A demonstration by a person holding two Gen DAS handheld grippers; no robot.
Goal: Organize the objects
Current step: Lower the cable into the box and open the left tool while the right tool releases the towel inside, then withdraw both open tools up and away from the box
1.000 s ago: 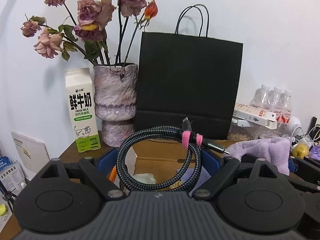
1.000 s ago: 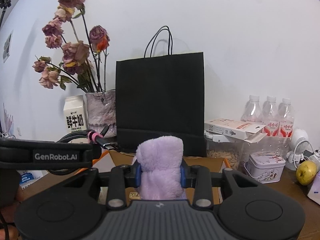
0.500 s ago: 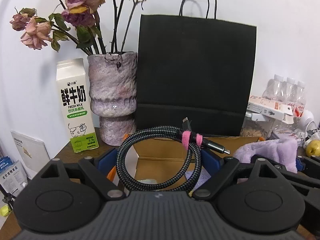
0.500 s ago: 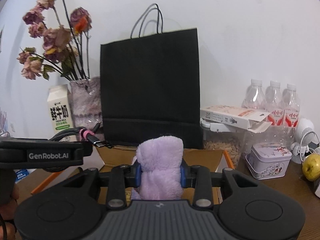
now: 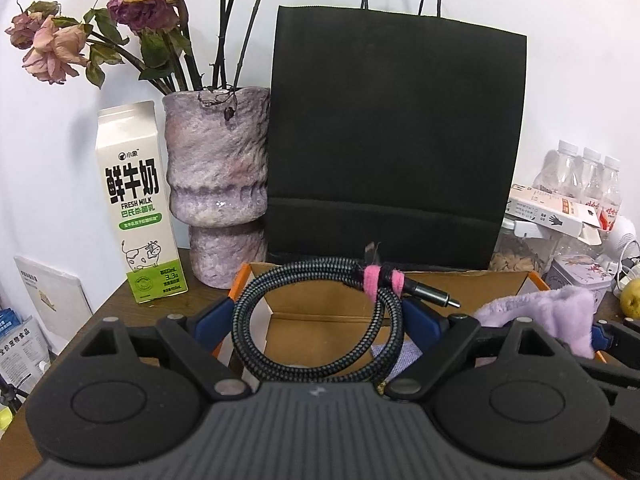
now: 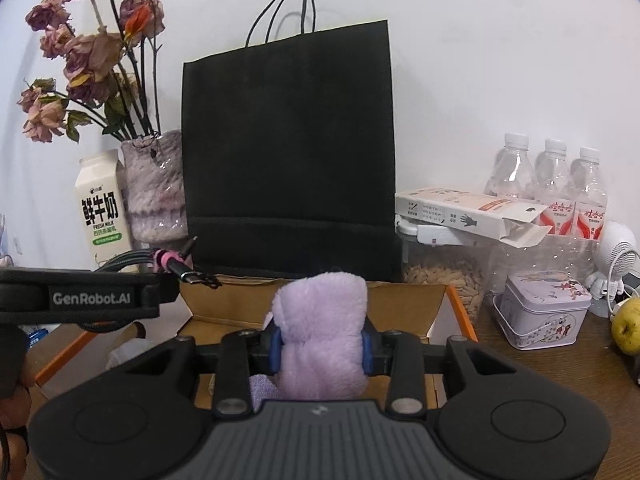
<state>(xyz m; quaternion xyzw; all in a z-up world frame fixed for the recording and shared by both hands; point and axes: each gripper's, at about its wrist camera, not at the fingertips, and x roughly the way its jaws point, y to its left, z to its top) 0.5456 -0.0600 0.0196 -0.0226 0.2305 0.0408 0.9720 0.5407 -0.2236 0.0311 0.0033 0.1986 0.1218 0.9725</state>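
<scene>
Cable: coiled braided cable point(image 5: 320, 320) with a pink strap, clamped between the left hand-held gripper point(image 5: 320, 322) fingers, held above the open box point(image 5: 400, 312).
Cloth: lilac plush cloth point(image 6: 322, 344) squeezed between the right hand-held gripper point(image 6: 320, 346) fingers, also above the box; in the left view it shows at the right, just beside the cable's plug end.
Left hand-held gripper: part closed, jaws pressing the coil's two sides.
Right hand-held gripper: narrowed tight onto the cloth.
Change: over the last second both grippers have come nearer the table's back edge; the bag point(image 5: 396, 140), vase point(image 5: 218, 176) and milk carton point(image 5: 136, 200) loom larger, and the box now sits right beneath both loads.
Meaning: both things look carried, not yet set down; the likely step is lowering them into the box or the bag, which one I cannot tell.
Surroundings: bottles point(image 6: 554, 176), tin point(image 6: 542, 310) and pear point(image 6: 628, 326) toward the table's right edge.
</scene>
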